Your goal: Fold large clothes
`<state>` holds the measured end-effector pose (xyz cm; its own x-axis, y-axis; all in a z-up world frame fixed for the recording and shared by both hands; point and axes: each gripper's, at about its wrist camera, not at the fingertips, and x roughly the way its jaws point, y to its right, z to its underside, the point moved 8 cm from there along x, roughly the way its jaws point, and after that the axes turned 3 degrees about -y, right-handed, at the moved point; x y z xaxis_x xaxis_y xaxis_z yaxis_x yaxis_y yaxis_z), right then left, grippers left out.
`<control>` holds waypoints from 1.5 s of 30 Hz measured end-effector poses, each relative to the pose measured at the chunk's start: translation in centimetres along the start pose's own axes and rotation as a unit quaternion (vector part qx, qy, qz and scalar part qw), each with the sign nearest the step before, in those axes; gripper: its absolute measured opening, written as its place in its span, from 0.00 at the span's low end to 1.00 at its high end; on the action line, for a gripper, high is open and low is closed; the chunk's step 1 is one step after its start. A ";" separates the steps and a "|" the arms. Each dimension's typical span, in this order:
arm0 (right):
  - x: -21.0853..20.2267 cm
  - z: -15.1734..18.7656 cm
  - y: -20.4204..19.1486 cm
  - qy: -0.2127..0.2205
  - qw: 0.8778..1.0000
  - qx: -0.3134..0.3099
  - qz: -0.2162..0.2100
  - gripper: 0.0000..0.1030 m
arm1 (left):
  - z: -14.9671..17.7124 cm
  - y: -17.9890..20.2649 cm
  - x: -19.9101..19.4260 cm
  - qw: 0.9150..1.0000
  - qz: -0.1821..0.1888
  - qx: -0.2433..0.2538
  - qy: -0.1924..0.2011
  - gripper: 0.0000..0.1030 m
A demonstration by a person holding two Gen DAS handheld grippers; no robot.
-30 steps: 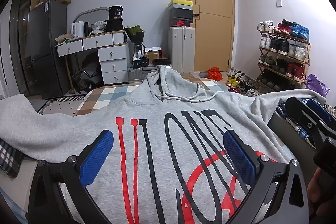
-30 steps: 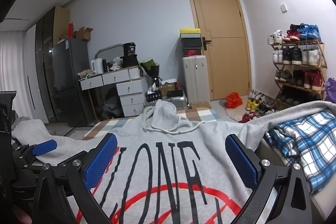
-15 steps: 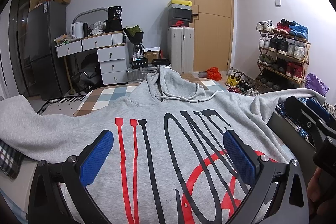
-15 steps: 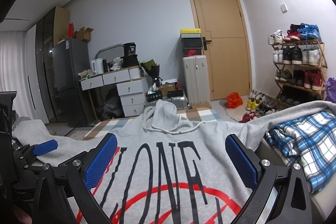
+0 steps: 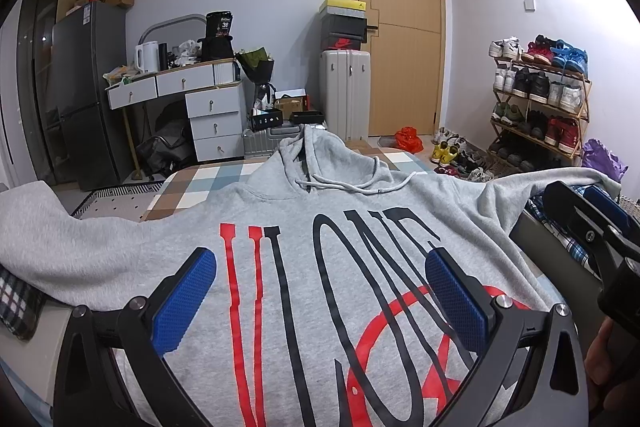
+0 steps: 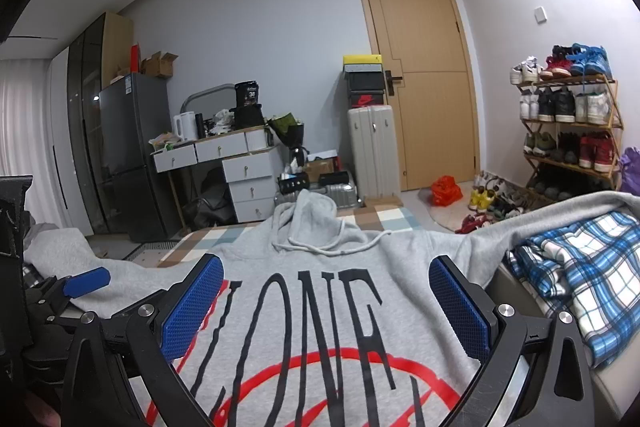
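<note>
So your grey hoodie (image 5: 320, 267) is lying flat, print side up, on the bed right under both grippers; its long axis runs straight away from you, hem nearest, hood (image 6: 308, 219) at the far end toward the door (image 6: 424, 75). The sleeves go out sideways; the right sleeve (image 6: 560, 215) drapes over a blue plaid cloth (image 6: 580, 267), and your right gripper (image 6: 326, 303) looks nearer to it; the left sleeve (image 5: 60, 239) sits on the left gripper (image 5: 320, 291) side. Both sets of jaws are spread wide, gripping nothing, hovering low over the chest, pointing toward the hood; I'd guess a sleeve comes first.
</note>
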<state>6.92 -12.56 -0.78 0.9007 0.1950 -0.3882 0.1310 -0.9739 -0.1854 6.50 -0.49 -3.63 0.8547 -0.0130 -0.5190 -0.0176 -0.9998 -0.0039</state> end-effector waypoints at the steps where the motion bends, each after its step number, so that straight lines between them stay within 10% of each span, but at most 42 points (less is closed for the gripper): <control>1: 0.0 0.0 0.0 0.000 1.000 0.000 0.000 1.00 | 0.0 0.0 0.0 1.000 0.000 0.001 0.000 0.99; 31: 0.2 0.1 1.1 -0.003 1.000 0.023 0.007 1.00 | 0.3 0.1 0.4 1.000 -0.001 0.001 -0.005 0.99; 45: -3.1 -4.5 23.7 -0.042 0.978 0.173 0.105 1.00 | 1.0 0.7 1.4 0.999 0.018 0.005 -0.033 0.99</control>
<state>9.13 -36.80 0.06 0.8542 0.0186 -0.5196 -0.2139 -0.8983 -0.3838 7.18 -1.23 -5.26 0.8174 -0.0481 -0.5741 -0.0534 -0.9985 0.0075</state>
